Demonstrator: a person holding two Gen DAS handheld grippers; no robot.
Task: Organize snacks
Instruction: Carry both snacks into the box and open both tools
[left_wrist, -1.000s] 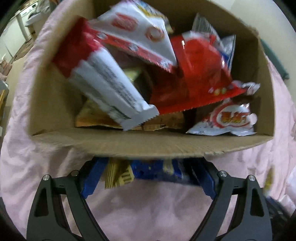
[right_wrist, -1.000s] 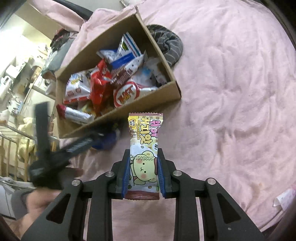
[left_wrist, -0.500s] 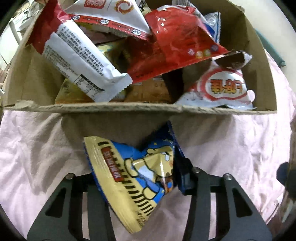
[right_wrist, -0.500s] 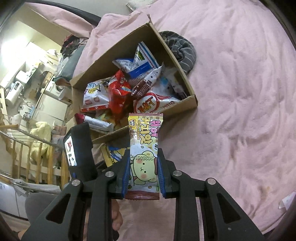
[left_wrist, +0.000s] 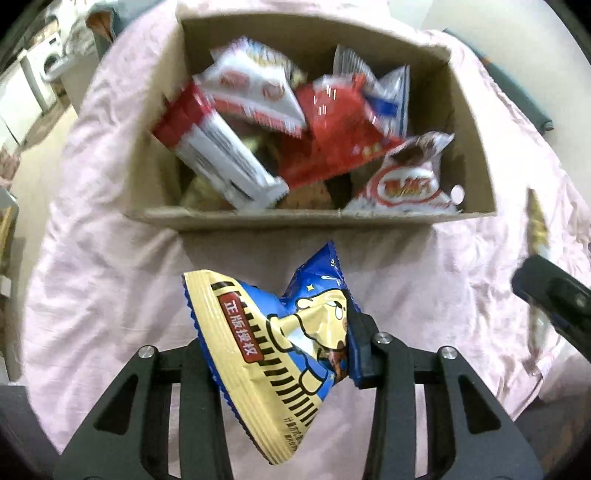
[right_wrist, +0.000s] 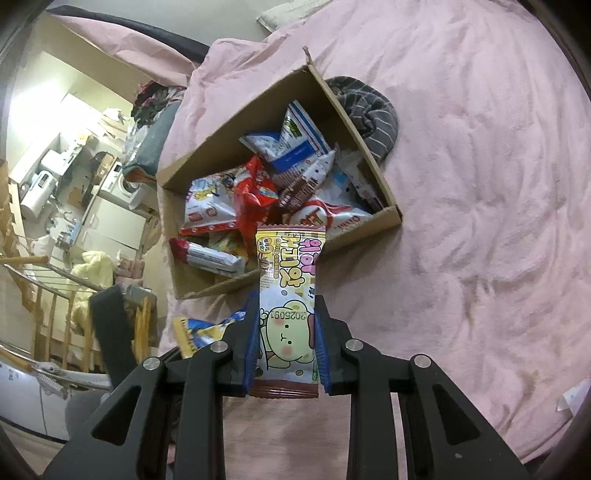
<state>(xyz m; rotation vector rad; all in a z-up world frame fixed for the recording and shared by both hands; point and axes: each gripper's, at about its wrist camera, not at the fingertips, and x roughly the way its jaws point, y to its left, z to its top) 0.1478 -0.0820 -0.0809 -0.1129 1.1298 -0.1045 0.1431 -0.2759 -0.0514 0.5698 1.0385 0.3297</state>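
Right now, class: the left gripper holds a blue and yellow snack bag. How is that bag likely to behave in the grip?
The blue and yellow snack bag looks puffed, so probably light for its size. Its film creases where the left gripper pinches it, so it likely deforms. The glossy wrapper may slip.

Blue-yellow snack bag (left_wrist: 280, 350) (crumpled) in left tool (left_wrist: 284, 354)
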